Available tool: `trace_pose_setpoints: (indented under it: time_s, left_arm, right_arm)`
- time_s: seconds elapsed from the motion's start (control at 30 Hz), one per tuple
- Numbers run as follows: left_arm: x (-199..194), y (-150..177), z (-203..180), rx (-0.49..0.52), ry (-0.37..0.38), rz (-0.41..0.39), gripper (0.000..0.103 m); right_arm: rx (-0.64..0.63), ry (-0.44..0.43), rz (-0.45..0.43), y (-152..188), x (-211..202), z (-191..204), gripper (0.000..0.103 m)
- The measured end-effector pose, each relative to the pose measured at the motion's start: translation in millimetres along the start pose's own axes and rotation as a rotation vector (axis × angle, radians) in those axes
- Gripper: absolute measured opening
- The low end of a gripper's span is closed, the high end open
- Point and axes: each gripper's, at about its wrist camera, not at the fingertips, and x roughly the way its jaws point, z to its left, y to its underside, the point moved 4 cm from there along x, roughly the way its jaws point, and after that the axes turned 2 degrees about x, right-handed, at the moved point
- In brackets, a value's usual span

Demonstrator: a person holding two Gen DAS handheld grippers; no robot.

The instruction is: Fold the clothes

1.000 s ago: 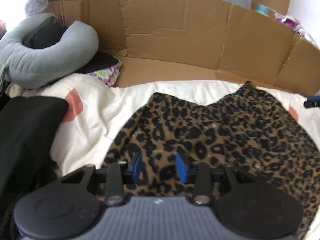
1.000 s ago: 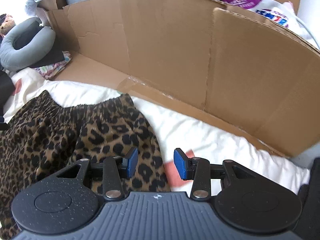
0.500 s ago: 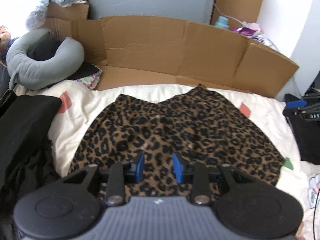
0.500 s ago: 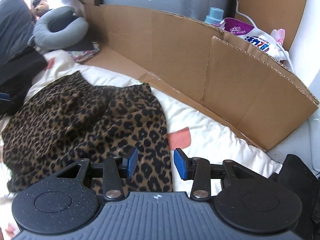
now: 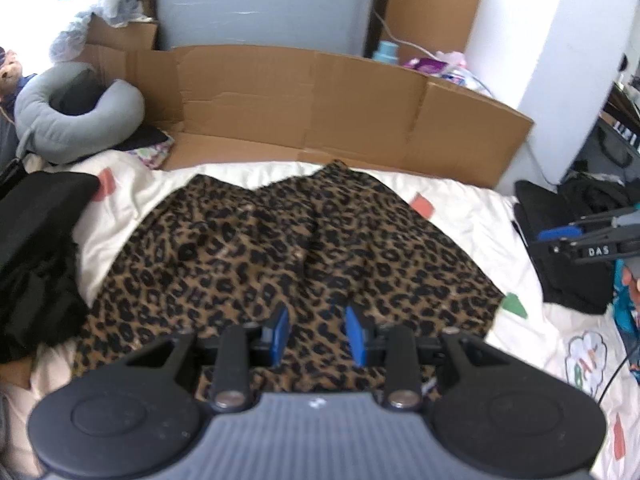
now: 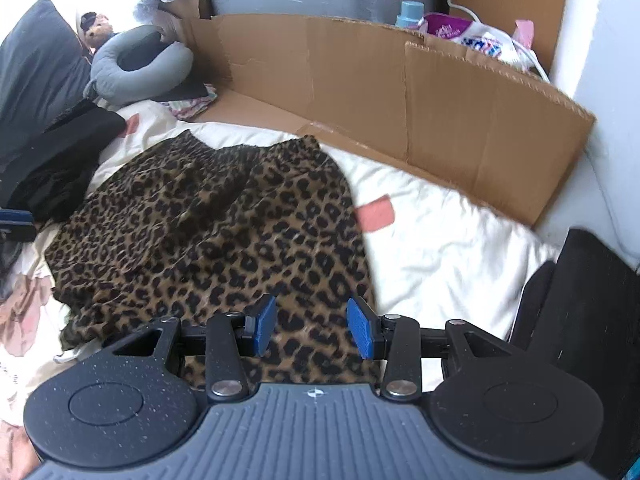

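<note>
A leopard-print skirt [image 5: 280, 248] lies spread flat on the white bedcover [image 5: 460, 208], waistband toward the cardboard at the back. It also shows in the right wrist view [image 6: 224, 232]. My left gripper [image 5: 318, 334] is open and empty, held above the skirt's near hem. My right gripper [image 6: 312, 326] is open and empty, above the skirt's near right corner. The right gripper also shows at the right edge of the left wrist view [image 5: 592, 236]. Neither gripper touches the cloth.
A cardboard wall [image 5: 320, 108] lines the back of the bed. A grey neck pillow [image 5: 72, 116] lies back left. Black clothes [image 5: 32, 248] are piled on the left. A black bag [image 6: 576, 320] sits on the right. Pinkish cloth [image 6: 20, 312] lies near left.
Both grippers have pulled back and up from the skirt, so the whole garment is now in view. Both stay open and empty.
</note>
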Motion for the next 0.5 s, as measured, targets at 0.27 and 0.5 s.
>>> trace_pose_setpoints:
  time_s: [0.27,0.5]
  left_arm:
    - [18.2,42.4,-26.0,0.010,0.049,-0.013,0.033]
    - [42.9,68.5,-21.4,-0.086,0.072,0.060,0.033]
  right_arm:
    - [0.083,-0.079,-0.024,46.8,14.4,26.0,0.047]
    - [0.096,-0.184,0.029,79.1,41.8,61.7,0.046]
